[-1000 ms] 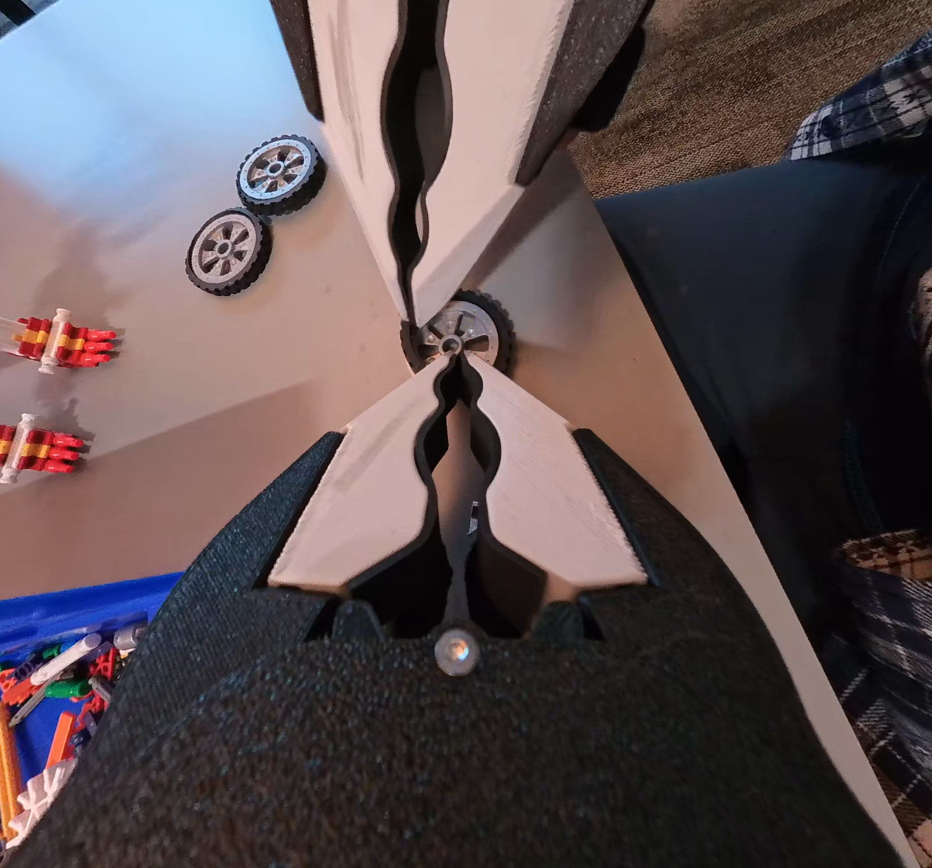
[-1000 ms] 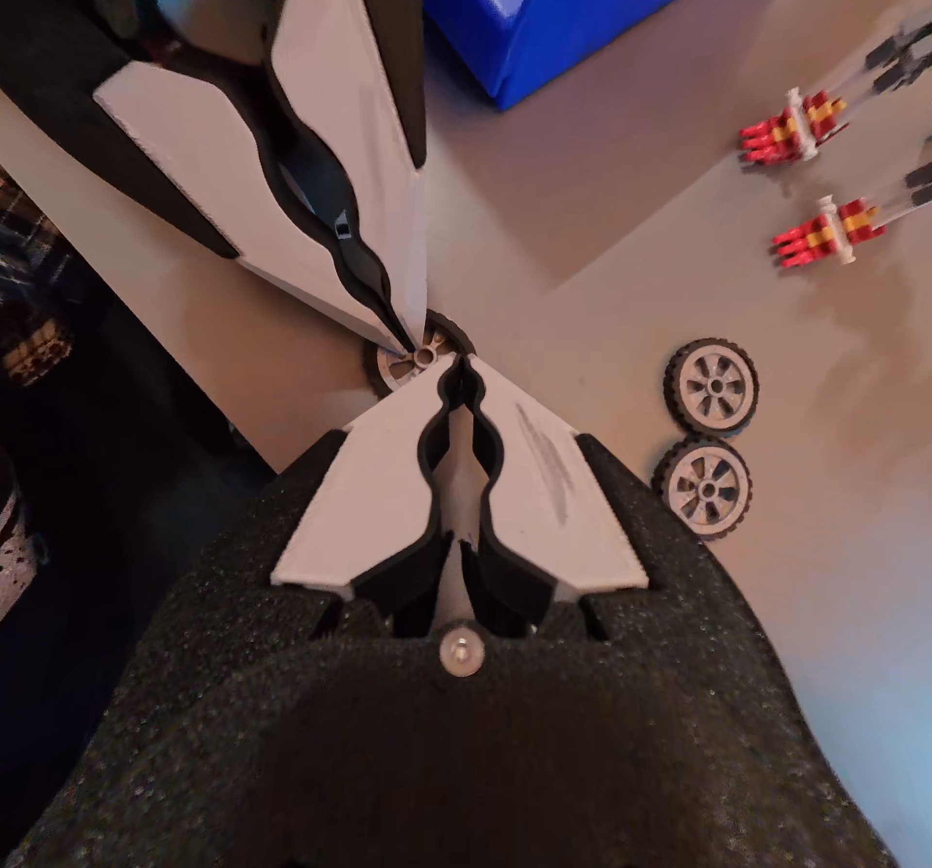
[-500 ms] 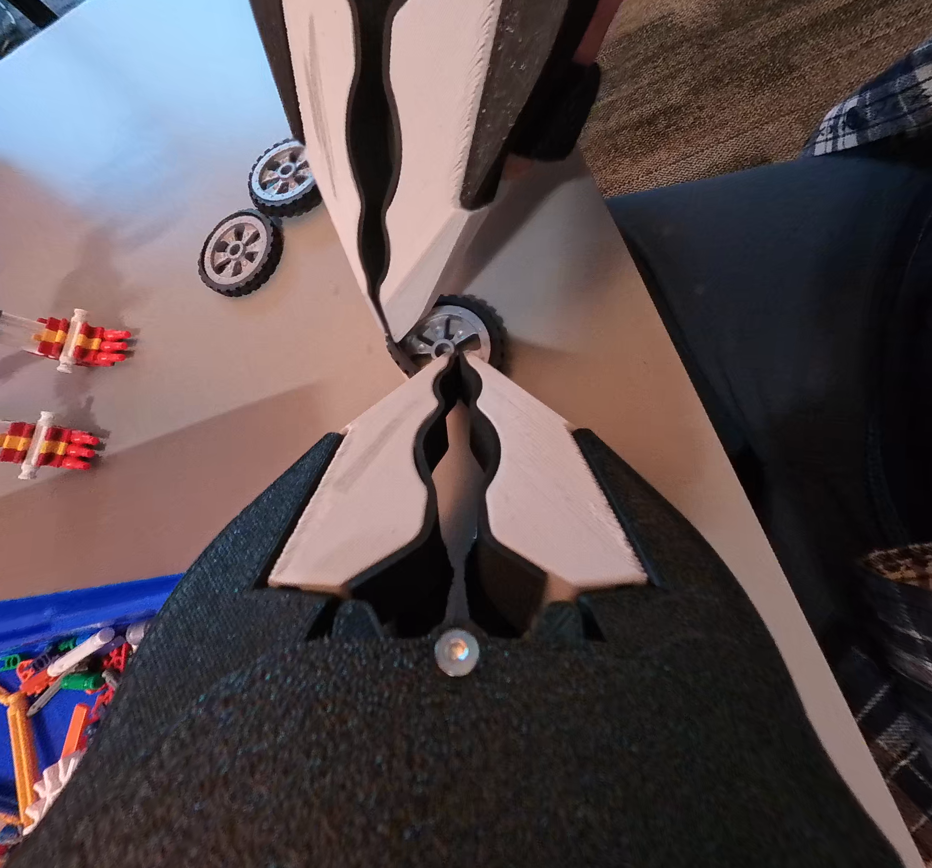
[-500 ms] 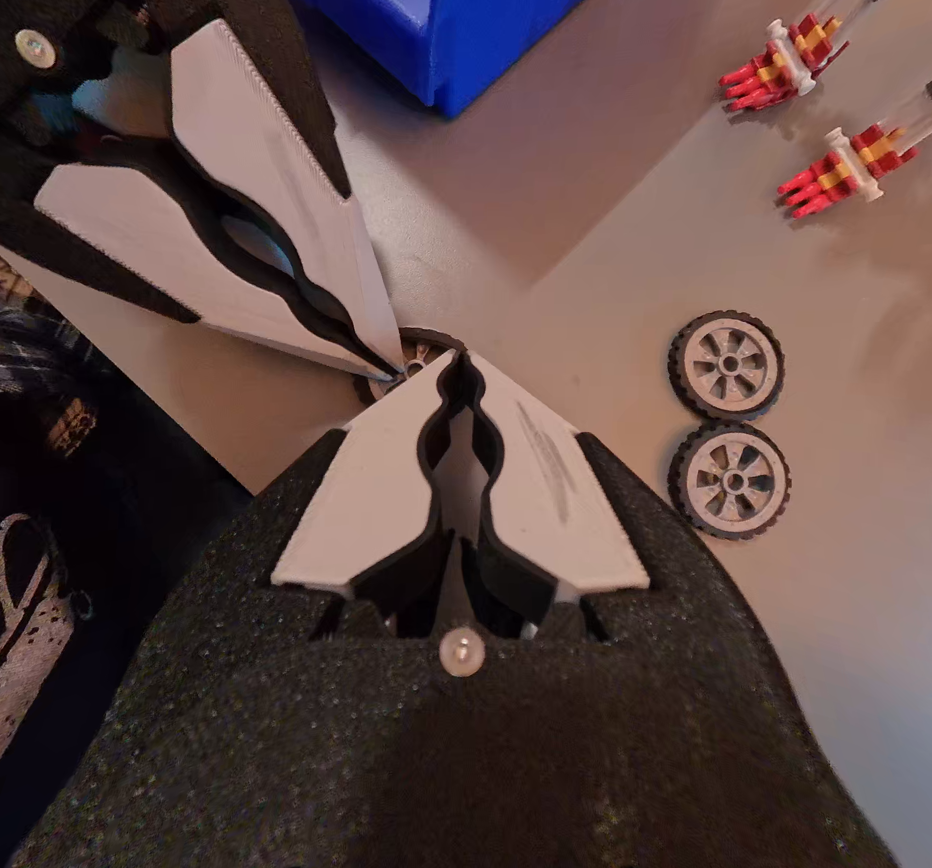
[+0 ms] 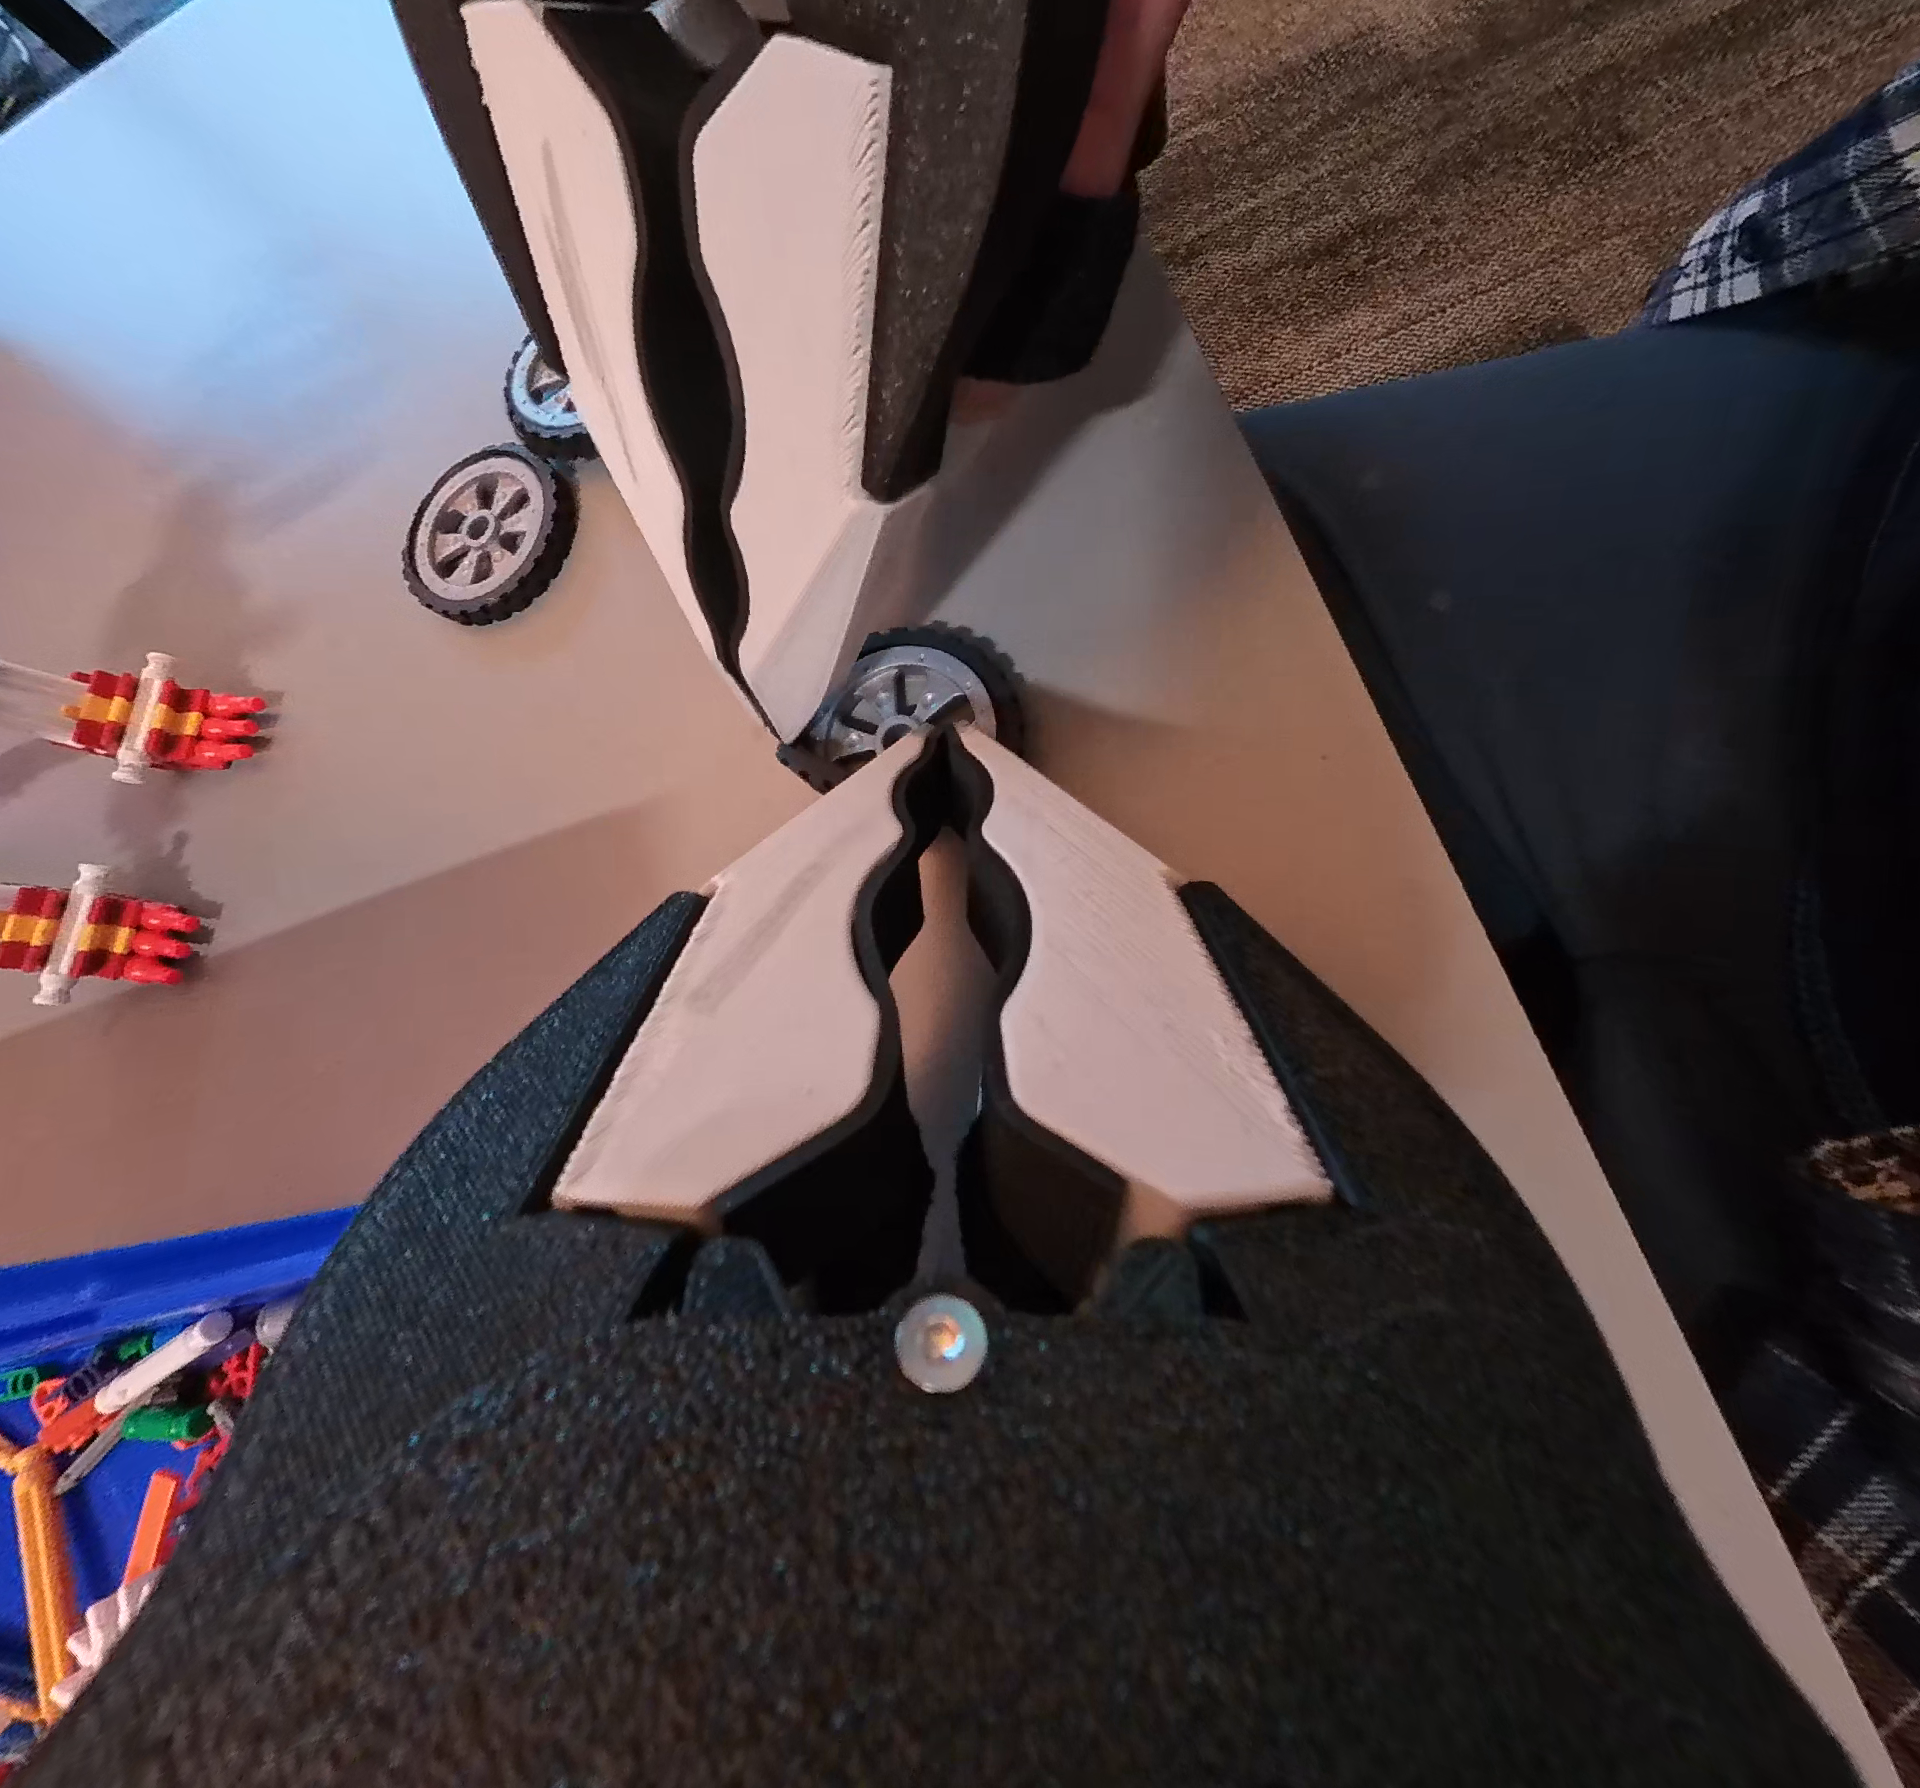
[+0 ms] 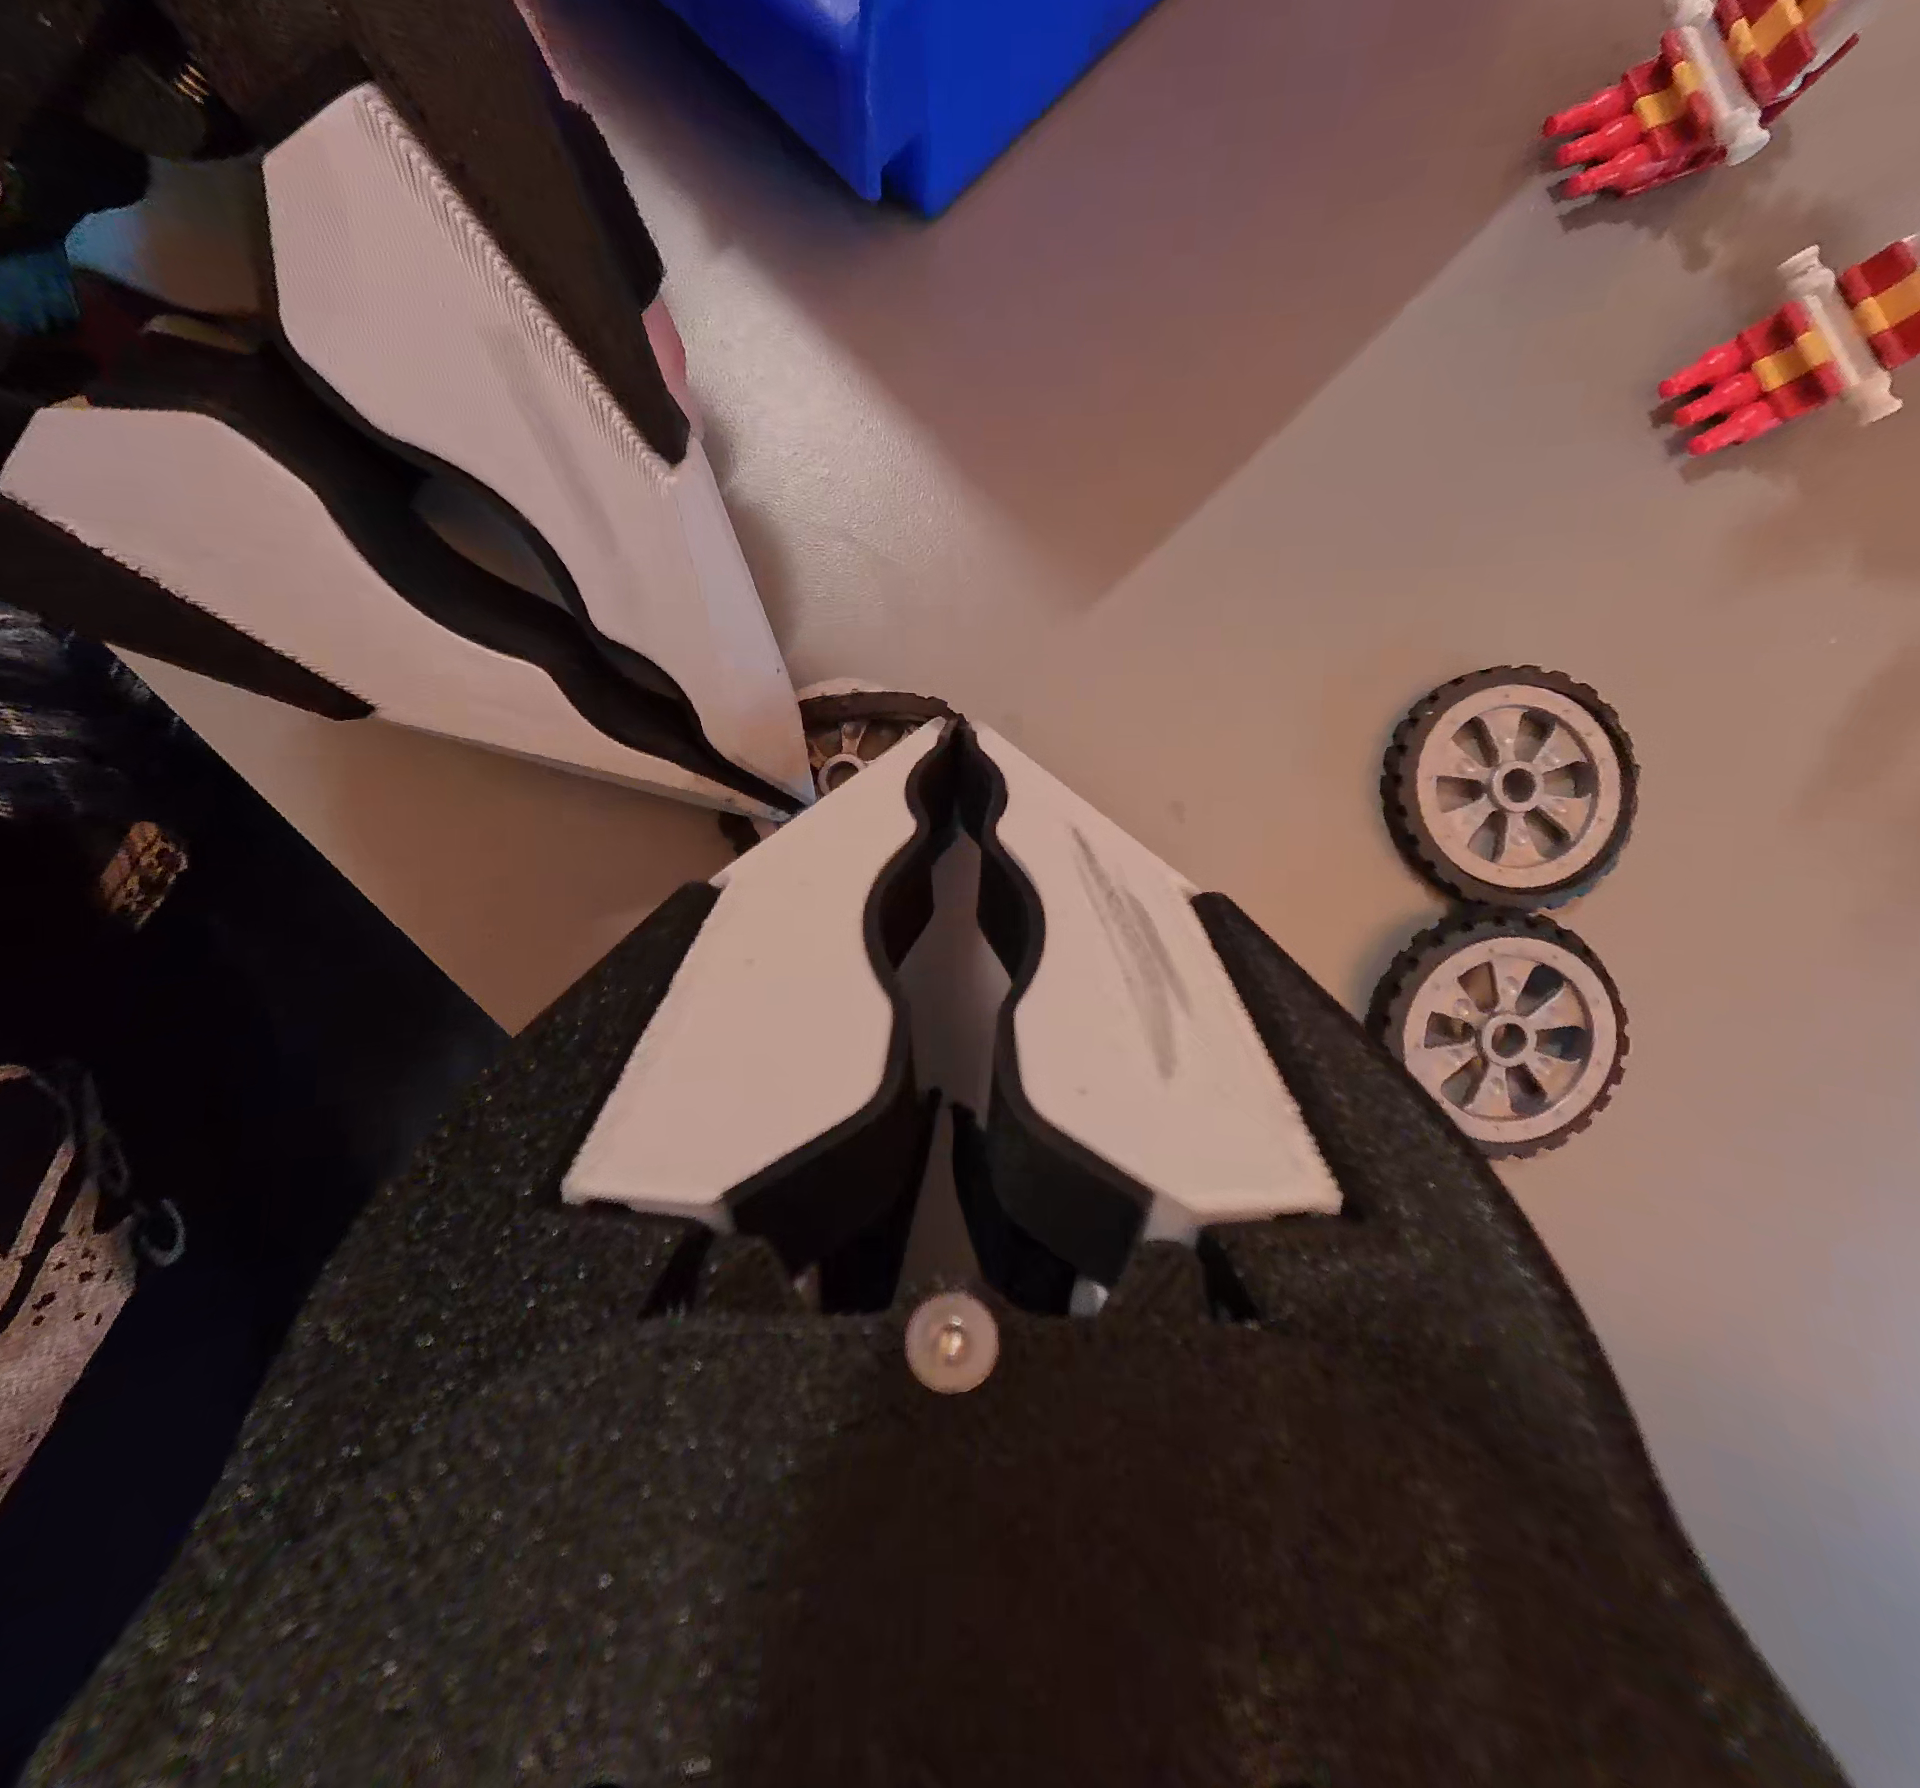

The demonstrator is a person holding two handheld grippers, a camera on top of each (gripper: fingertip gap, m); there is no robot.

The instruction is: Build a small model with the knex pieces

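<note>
The left hand-held gripper (image 5: pixel 943 739) has its fingers drawn together, tips meeting on a small grey-spoked wheel (image 5: pixel 914 704) with a black tyre that sits close to the near edge of the bench (image 5: pixel 1299 699). The right hand-held gripper (image 6: pixel 951 725) is likewise closed to a narrow slit, its tips on the same wheel (whether either truly pinches it cannot be told). Two more wheels (image 6: pixel 1512 788) lie flat side by side farther in, two red-and-yellow assemblies (image 6: pixel 1704 91) beyond them, and a blue bin (image 6: pixel 935 24) of mixed parts stands towards the bench's far side.
</note>
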